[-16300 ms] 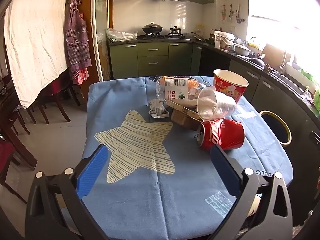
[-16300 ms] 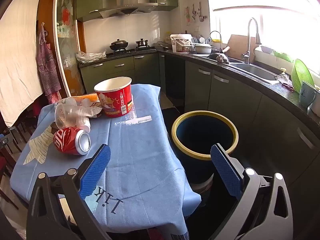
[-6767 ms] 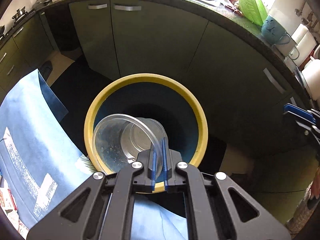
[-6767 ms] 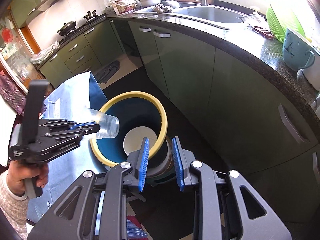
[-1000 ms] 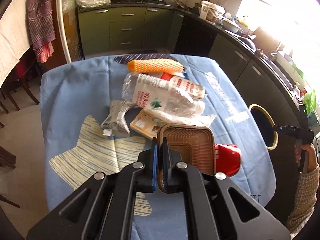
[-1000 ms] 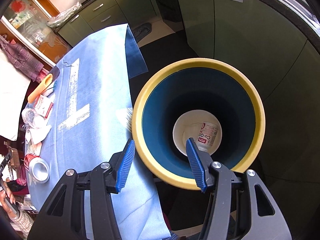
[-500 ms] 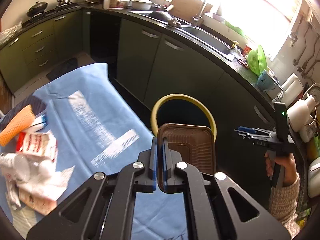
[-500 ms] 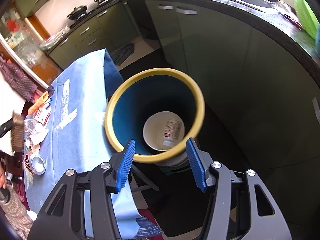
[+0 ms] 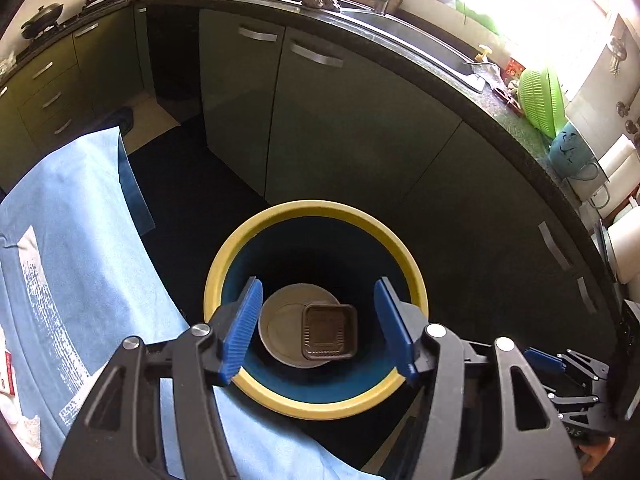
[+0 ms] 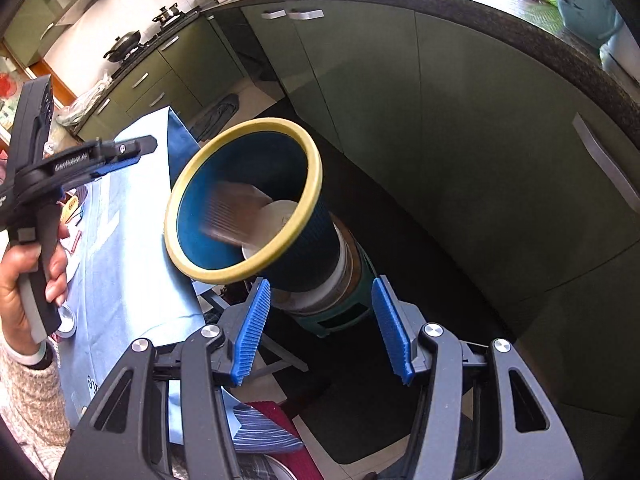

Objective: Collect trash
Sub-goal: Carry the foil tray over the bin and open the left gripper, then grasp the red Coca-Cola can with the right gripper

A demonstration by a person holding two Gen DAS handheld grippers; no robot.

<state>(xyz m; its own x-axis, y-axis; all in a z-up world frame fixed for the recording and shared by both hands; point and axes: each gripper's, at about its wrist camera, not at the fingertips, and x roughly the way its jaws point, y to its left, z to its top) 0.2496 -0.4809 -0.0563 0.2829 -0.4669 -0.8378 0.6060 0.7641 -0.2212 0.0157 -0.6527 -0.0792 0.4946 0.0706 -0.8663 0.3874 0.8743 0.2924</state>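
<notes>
my left hand-held gripper [image 9: 318, 330] has a black skeletal frame with triangular cut-outs, silver screw heads at the joints and ribbed blue pads [image 9: 242, 330]. my right hand-held gripper [image 10: 322, 328] is built the same. white lettering runs along the left one's black arm; my left hand [image 10: 24, 280] shows bare skin above a beige knit sleeve [image 10: 28, 408].

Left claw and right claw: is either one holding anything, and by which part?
Nothing is held. The left claw and right claw are open; the brown tray lies inside the bin.
</notes>
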